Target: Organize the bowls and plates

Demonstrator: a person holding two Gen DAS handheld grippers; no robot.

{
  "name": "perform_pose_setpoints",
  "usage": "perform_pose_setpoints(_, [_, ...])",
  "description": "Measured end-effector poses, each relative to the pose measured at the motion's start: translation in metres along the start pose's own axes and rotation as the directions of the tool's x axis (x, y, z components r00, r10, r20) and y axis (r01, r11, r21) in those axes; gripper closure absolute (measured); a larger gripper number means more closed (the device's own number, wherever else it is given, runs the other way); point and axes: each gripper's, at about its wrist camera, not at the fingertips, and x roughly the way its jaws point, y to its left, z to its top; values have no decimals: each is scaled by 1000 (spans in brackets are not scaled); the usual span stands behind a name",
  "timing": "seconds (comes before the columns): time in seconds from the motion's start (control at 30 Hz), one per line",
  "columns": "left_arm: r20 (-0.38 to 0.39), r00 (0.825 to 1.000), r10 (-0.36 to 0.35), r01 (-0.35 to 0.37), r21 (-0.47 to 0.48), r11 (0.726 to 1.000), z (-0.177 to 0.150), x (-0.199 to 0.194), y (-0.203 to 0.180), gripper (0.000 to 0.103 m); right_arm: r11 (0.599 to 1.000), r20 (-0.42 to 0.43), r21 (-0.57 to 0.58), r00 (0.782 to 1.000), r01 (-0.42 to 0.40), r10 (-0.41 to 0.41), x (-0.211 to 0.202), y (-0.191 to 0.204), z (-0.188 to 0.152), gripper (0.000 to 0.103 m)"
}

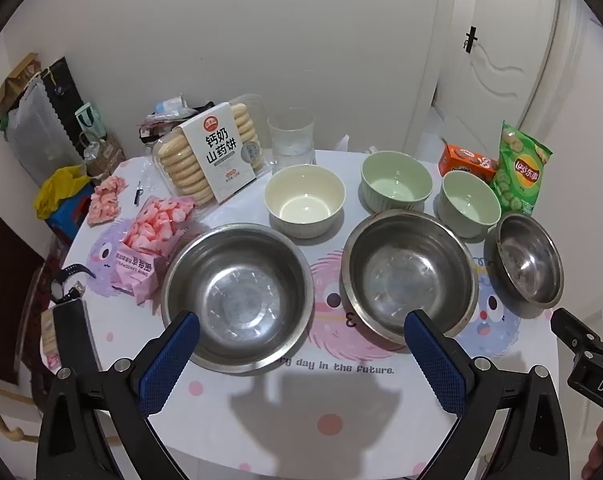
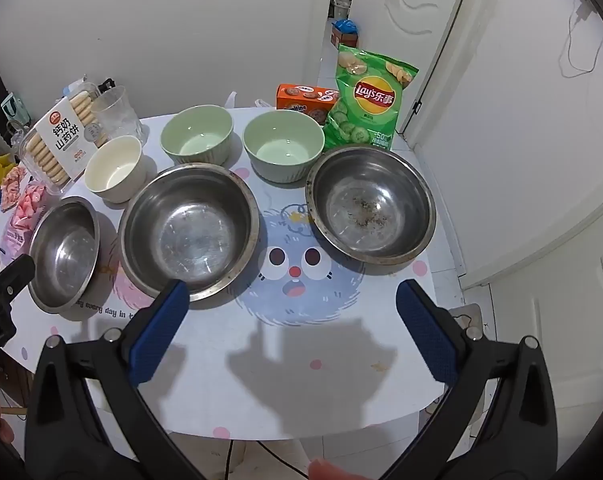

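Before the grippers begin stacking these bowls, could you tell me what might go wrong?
1. The right steel bowl holds dark residue; nesting it could soil another bowl.
2. The glass cup stands close behind the cream bowl and might get knocked.
3. The chip bag leans by a green bowl and could topple.

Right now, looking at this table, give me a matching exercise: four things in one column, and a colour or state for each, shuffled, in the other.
Column one:
1. chip bag
2. cookie box
3. right steel bowl
4. left ceramic bowl

Column two:
A. cream
B. orange
C. green
D. dark specks in the bottom

Pairs: 1-C, 2-B, 3-D, 4-A
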Motion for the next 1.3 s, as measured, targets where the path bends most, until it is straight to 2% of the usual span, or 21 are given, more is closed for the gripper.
perform_pose_setpoints(1.3, [-6, 1000, -7, 7, -2, 1000, -1, 0, 0, 0, 1000, -5, -4, 1000, -4, 4, 1, 1, 3, 0])
